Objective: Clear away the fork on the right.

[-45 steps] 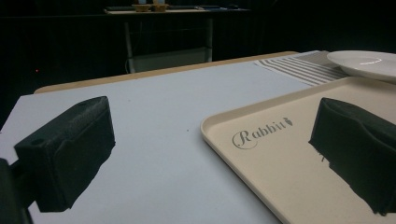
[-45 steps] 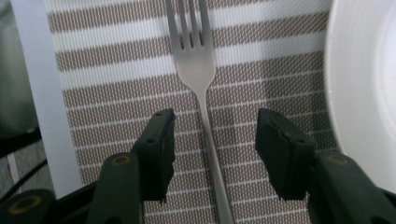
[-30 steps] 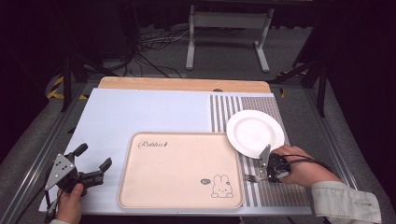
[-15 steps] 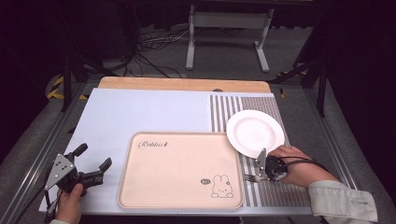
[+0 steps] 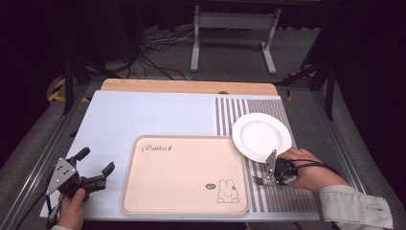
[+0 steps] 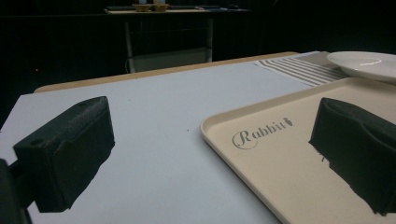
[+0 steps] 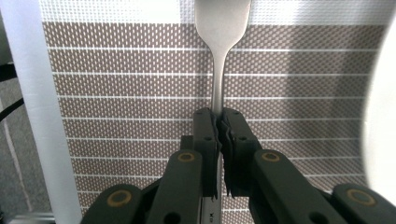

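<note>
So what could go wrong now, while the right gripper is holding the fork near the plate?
1. The right gripper grips the fork only at its thin handle, so it might twist or slip out.
2. The plate sits close beside that hand, with its near edge over the tray rim. A bump could probably shift it.
3. The left gripper waits open beside the tray and could knock its edge if it moves in.

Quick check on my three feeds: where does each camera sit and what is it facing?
High view: above the person's side, facing forward and down on the table; both hands, left gripper.
Left gripper view: rides that gripper, low, facing its open jaws, the tray, the plate.
Right gripper view: looks down on the right gripper clamping a fork.
All three views share the plate.
</note>
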{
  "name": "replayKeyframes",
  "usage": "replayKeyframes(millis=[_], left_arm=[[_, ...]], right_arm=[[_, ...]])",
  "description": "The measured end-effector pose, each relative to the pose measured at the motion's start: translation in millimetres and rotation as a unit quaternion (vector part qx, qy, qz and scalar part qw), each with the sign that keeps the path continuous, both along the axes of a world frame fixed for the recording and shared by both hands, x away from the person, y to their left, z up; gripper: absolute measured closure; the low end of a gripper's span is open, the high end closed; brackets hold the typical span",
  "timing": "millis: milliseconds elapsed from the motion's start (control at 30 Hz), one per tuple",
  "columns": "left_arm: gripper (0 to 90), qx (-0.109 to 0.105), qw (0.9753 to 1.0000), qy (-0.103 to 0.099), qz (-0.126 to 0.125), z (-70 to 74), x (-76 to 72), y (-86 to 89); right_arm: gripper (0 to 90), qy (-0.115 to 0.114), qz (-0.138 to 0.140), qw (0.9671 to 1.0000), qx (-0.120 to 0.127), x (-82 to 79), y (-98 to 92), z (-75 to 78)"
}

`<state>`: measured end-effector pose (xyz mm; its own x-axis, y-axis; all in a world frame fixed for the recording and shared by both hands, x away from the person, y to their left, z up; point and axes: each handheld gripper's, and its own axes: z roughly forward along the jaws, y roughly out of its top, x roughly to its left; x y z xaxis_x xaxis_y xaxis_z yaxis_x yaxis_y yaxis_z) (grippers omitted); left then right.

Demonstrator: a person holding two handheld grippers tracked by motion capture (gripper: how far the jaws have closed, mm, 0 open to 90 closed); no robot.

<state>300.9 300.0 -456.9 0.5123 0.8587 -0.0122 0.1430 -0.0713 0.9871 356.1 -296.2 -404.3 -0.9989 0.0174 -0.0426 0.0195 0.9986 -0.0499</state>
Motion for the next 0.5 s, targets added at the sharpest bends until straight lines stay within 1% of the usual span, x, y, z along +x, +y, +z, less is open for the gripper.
replayKeyframes(millis=[100,167,200,267,300,367,400,433,500], left_arm=[[0.4,0.001,1.0,0.0,0.0,0.1,0.2,0.5],[0.4,0.001,1.0,0.0,0.0,0.1,0.2,0.7],[0.4,0.0,1.0,-0.001,0.0,0.1,0.0,0.6],[0.4,0.0,1.0,-0.002,0.0,0.2,0.0,0.7],[0.4,0.0,1.0,-0.001,0.0,0.2,0.0,0.7],[0.4,0.0,1.0,-0.001,0.0,0.1,0.1,0.7],[0.4,0.001,1.0,0.0,0.0,0.2,0.1,0.8],[0.4,0.001,1.0,0.0,-0.001,0.3,0.1,0.9],[0.4,0.001,1.0,-0.001,-0.001,0.3,0.0,1.0]], right_arm=[[85.7,-0.002,-0.004,1.0,0.007,0.4,-1.5,5.8],[85.7,-0.004,-0.009,0.9998,0.017,0.1,-2.0,9.8],[85.7,-0.01,-0.014,0.9995,0.028,-0.2,-2.3,12.6],[85.7,-0.008,-0.015,0.9994,0.03,-0.1,-2.4,14.3],[85.7,-0.014,-0.017,0.9988,0.043,-0.1,-2.8,17.6],[85.7,-0.014,-0.016,0.9988,0.044,-0.1,-2.7,19.2],[85.7,-0.021,-0.022,0.998,0.056,-1.2,-2.1,20.5],[85.7,-0.018,-0.019,0.998,0.057,-0.7,-1.8,22.1],[85.7,-0.026,-0.022,0.9971,0.068,-1.8,-1.3,23.7]])
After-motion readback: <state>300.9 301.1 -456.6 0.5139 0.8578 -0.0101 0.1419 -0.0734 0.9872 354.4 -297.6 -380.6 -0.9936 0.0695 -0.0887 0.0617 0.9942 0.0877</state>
